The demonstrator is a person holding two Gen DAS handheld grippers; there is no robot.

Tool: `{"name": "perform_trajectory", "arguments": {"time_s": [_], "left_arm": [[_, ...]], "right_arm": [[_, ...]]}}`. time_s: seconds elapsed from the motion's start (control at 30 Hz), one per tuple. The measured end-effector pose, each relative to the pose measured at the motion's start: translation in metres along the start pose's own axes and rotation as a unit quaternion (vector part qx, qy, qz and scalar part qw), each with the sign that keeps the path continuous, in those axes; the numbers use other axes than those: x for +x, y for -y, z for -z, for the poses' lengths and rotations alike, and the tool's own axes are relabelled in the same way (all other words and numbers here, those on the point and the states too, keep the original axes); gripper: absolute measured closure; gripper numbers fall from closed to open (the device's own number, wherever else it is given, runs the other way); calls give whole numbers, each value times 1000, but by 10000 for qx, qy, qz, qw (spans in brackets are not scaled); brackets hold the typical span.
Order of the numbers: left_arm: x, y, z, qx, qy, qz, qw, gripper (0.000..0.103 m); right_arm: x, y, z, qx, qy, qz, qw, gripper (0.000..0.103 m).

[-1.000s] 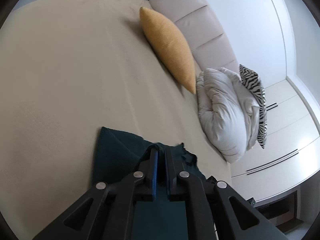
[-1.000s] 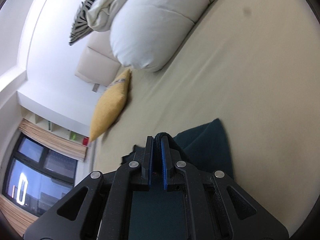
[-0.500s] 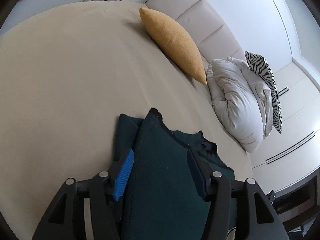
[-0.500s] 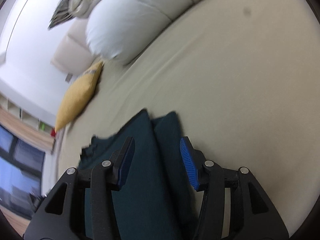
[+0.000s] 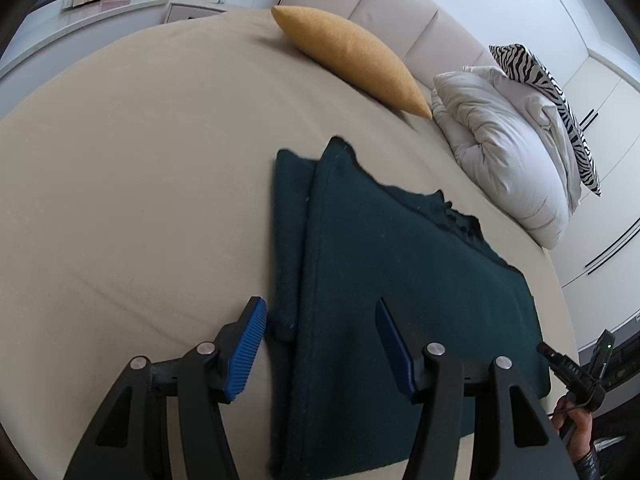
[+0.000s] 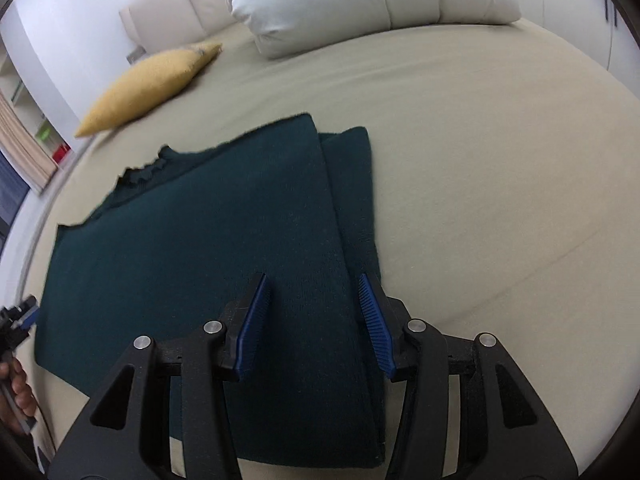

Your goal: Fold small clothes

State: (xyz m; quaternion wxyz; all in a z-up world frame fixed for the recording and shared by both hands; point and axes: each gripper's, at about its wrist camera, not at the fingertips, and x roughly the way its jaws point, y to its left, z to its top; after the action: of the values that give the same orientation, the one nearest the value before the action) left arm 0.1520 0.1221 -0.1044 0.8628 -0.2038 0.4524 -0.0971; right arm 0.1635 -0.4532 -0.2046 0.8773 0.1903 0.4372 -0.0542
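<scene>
A dark green knit garment (image 5: 400, 280) lies flat and folded on the beige bed (image 5: 140, 180), with a narrow folded strip along its left edge in the left wrist view. It also shows in the right wrist view (image 6: 208, 248), the strip on its right side. My left gripper (image 5: 320, 320) is open and empty, hovering above the garment's near left edge. My right gripper (image 6: 312, 300) is open and empty, above the garment's near right edge.
A yellow cushion (image 5: 352, 56) and a white rolled duvet (image 5: 512, 164) with a zebra-print pillow (image 5: 560, 100) lie at the head of the bed by the padded headboard (image 5: 400, 8). White wardrobes (image 5: 600, 208) stand at the right. The other hand-held gripper (image 5: 576, 372) shows at the right edge.
Both grippers were shut on the garment one second ago; they have opened, let it go and pulled back and up. The garment now lies folded on the bed.
</scene>
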Motion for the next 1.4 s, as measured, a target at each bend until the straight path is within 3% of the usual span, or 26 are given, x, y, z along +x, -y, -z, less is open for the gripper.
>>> {"name": "perform_trajectory", "arguments": {"time_s": [0.2, 0.3, 0.47, 0.9, 1.07, 1.2, 1.4], "left_arm": [[-4, 0, 11, 220, 27, -230, 9995, 55], [0, -1, 15, 274, -18, -345, 9990, 60], [0, -8, 14, 270, -79, -326, 9991, 68], [-6, -11, 12, 238, -148, -328, 9991, 68], [-39, -6, 6, 215, 360, -619, 9972, 68], [-43, 19, -8, 588, 657, -653, 9940, 64], [5, 76, -38, 1221, 707, -508, 9887, 57]], "right_arm": [[-14, 1, 1, 59, 237, 81, 9997, 76], [-5, 5, 5, 11, 28, 176, 9998, 87], [-6, 15, 6, 159, 85, 171, 9997, 96], [-18, 33, 16, 434, 113, 65, 9990, 97], [-51, 39, 12, 839, 434, 183, 9954, 93], [-70, 30, -1, 910, 687, -203, 9933, 92], [-36, -37, -32, 290, 323, -1395, 9893, 91]]}}
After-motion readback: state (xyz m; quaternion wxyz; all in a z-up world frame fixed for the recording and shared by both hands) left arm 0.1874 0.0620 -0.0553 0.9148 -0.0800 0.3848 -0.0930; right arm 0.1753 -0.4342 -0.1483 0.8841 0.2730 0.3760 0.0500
